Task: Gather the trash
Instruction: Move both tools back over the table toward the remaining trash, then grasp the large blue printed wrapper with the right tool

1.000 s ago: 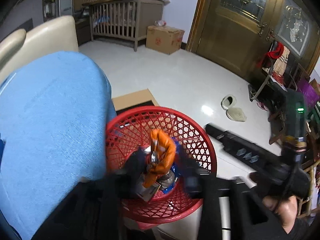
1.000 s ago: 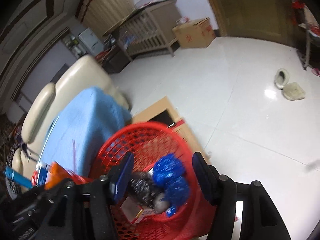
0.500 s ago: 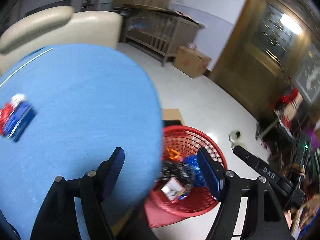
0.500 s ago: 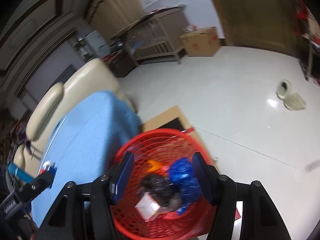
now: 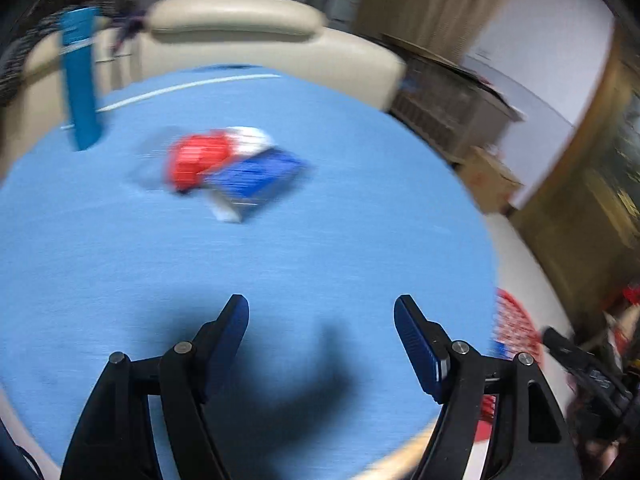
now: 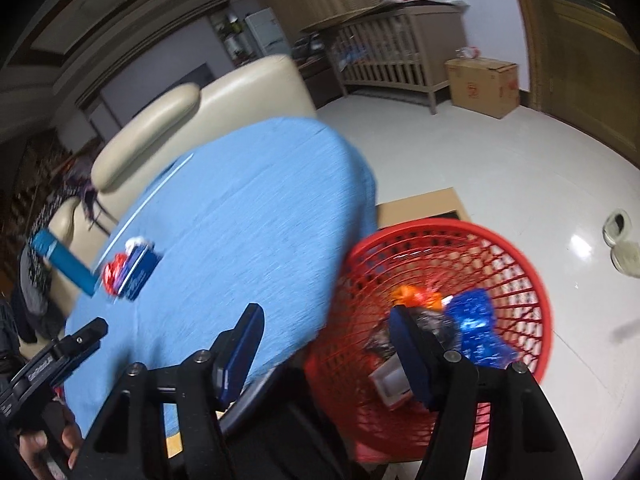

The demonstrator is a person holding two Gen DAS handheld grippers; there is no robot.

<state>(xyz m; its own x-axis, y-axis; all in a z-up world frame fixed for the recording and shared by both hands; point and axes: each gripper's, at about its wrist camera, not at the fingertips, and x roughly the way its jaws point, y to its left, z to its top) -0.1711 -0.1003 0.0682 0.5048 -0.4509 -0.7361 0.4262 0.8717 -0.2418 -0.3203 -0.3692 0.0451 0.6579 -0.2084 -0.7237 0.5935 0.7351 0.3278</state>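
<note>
A red wrapper and a blue packet (image 5: pixel 232 168) lie together on the blue-clothed round table (image 5: pixel 280 264), blurred by motion. My left gripper (image 5: pixel 320 316) hovers open over the cloth in front of them, empty. In the right wrist view the same pair (image 6: pixel 128 268) lies far left. My right gripper (image 6: pixel 326 316) straddles the table's edge and the red mesh basket (image 6: pixel 520 264); its jaws are opening with nothing between them. The basket holds an orange wrapper (image 6: pixel 416 296), a blue wrapper (image 6: pixel 476 328), a dark bag and a small white box (image 6: pixel 390 384).
A tall blue box (image 5: pixel 80 80) stands at the table's far left. A cream sofa (image 5: pixel 240 40) is behind the table. Flat cardboard (image 6: pixel 420 208) lies on the white floor by the basket, with slippers (image 6: pixel 620 240) further right. A cot and a carton (image 6: pixel 484 80) stand by the wall.
The left gripper dropped the orange wrapper into the basket, then swung over the table, empty and wider. The right gripper's view shifted from the basket toward the table's edge.
</note>
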